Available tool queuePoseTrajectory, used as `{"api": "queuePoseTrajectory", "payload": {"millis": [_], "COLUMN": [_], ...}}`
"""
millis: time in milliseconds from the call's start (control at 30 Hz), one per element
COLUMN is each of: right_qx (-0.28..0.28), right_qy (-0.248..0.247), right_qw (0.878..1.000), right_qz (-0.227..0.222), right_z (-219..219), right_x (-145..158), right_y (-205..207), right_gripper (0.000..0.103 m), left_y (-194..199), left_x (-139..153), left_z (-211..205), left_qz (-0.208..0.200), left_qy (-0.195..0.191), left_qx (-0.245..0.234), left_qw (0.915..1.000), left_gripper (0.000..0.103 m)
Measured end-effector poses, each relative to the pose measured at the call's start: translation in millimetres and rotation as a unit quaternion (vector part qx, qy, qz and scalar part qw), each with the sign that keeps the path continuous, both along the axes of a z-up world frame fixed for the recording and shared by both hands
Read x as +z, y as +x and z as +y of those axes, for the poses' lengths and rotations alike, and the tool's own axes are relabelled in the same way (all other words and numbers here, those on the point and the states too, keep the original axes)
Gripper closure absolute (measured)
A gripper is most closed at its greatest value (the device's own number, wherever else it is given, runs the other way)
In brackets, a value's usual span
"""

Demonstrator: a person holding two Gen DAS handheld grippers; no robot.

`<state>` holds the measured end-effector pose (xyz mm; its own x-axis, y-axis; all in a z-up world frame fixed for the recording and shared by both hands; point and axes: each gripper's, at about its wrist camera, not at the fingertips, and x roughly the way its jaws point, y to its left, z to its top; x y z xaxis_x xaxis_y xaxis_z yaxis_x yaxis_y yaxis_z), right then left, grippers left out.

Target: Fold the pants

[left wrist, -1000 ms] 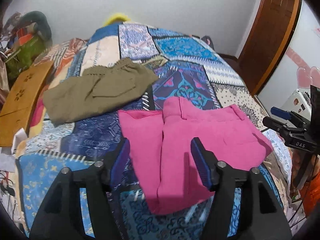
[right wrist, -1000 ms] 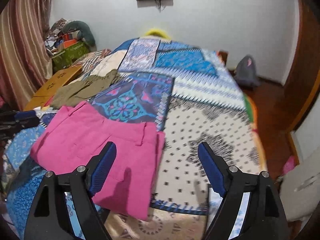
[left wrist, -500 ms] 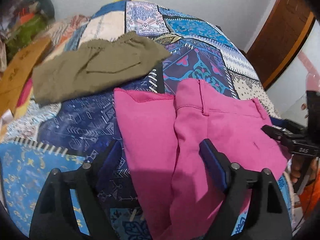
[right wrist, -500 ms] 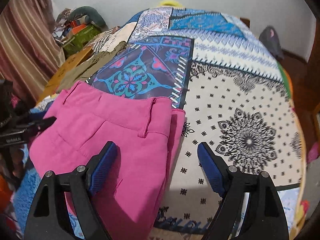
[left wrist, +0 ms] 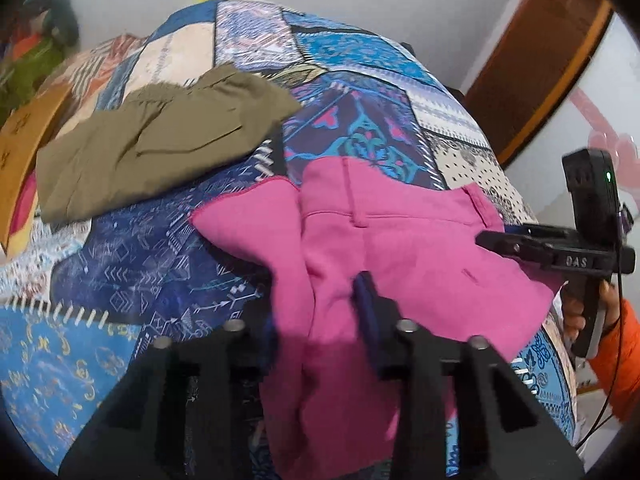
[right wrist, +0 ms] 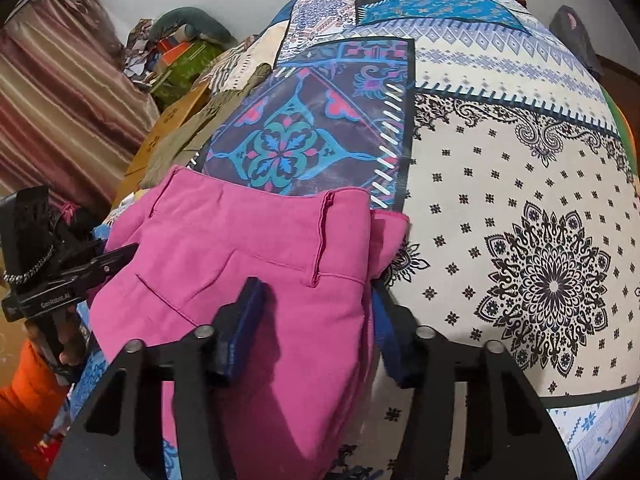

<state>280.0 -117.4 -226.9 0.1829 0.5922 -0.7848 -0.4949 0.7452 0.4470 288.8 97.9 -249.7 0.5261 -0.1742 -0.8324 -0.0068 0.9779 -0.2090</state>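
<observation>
The pink pants (left wrist: 400,240) lie folded on the patchwork bedspread (left wrist: 132,264), waistband towards the far side; they also show in the right wrist view (right wrist: 240,248). My left gripper (left wrist: 320,312) straddles a bunched fold of the pink cloth, its jaws narrowed around it. My right gripper (right wrist: 316,312) straddles the pants' near right edge below the belt loop, jaws partly closed with cloth between them. Each gripper shows in the other's view, the right one in the left wrist view (left wrist: 560,252) and the left one in the right wrist view (right wrist: 68,280).
Folded olive-green pants (left wrist: 160,140) lie on the bed at the far left. A wooden board (left wrist: 20,140) and piled clutter (right wrist: 180,52) stand beyond the bed's left side. A wooden door (left wrist: 532,52) is at the right. The bedspread's white patterned part (right wrist: 520,200) stretches right.
Both grippers have moved down and forward onto the pink pants, and their jaws have narrowed around the cloth. The pants now bunch up between the left fingers.
</observation>
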Motion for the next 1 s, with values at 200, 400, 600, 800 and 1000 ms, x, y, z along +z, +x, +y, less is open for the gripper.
{"api": "queuePoseTrajectory", "payload": {"millis": [200, 400, 600, 800, 1000], "right_qx": [-0.011, -0.002, 0.000, -0.002, 0.001], "right_qy": [-0.015, -0.025, -0.017, 0.003, 0.014], "right_qw": [0.999, 0.996, 0.992, 0.988, 0.982], "right_qz": [-0.034, -0.082, -0.121, -0.154, -0.188], "right_z": [0.3, 11.1, 19.6, 36.4, 69.1], "right_x": [14.0, 40.3, 73.7, 105.9, 130.9], "right_y": [-4.2, -16.8, -26.2, -21.7, -7.6], "right_gripper": [0.086, 0.090, 0.090, 0.090, 0.090], "left_y": [-5.2, -18.1, -32.2, -37.6, -27.9], "left_x": [15.0, 37.4, 71.0, 106.6, 128.6], "left_z": [-3.7, -4.4, -0.5, 19.0, 49.8], "left_qz": [-0.018, -0.044, -0.083, -0.126, -0.152], "left_qy": [0.024, 0.026, 0.036, 0.050, 0.069], "left_qx": [-0.002, -0.001, 0.002, 0.023, 0.043], "left_qw": [0.9995, 0.9987, 0.9959, 0.9905, 0.9850], "left_gripper": [0.092, 0.094, 0.094, 0.094, 0.094]}}
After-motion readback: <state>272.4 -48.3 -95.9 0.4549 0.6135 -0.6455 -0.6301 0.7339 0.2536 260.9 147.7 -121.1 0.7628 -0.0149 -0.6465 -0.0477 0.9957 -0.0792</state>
